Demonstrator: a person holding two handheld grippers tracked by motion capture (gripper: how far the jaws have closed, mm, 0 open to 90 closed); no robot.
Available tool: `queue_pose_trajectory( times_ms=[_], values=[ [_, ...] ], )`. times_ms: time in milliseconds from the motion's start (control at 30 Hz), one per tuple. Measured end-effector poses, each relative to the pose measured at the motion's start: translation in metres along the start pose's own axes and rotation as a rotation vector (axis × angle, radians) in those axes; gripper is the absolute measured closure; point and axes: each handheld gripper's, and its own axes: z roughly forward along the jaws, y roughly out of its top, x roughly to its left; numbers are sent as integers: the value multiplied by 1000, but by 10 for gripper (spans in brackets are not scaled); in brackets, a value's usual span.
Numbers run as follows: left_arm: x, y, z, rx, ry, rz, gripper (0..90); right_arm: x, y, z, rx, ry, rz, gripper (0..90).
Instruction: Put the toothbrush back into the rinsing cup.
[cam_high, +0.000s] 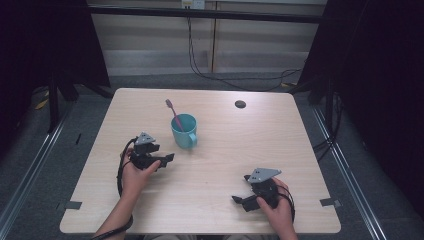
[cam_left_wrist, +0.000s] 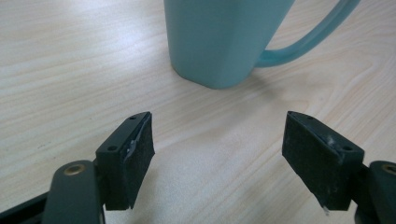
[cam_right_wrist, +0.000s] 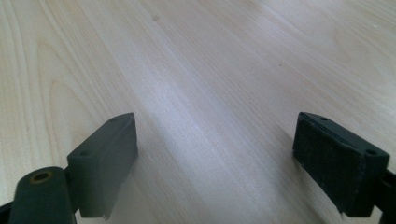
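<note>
On the light wooden counter (cam_high: 225, 165) a teal mug (cam_high: 183, 131) stands upright, a little toward 11 o'clock from the middle of the counter. A pink toothbrush (cam_high: 173, 112) stands inside it and leans toward 11 o'clock, with its head above the rim. The handle of the mug points toward 5 o'clock in the high view.

The left tool (cam_high: 169, 158) is just beside the mug, at about 7 o'clock from it, and it points toward the mug without touching it. In the left gripper view its jaws stand wide apart with only bare counter between them, and the mug (cam_left_wrist: 224, 39) rises near, at 12 o'clock, with its handle going off toward 2 o'clock. The left hand (cam_high: 134, 176) holds the body of this tool.

The right tool (cam_high: 238, 200) is well apart from the mug, at about 5 o'clock from it, near the front edge of the counter. Its jaws are also wide, and in the right gripper view only wood grain lies between them. The right hand (cam_high: 280, 210) holds it low over the counter.
</note>
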Motion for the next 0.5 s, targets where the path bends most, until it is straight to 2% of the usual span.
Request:
queue_pose_trajectory(
  times_ms=[500],
  values=[
    [-2,-8,6,47,24,42,259,0,0,0,1,0,1,135]
  ],
)
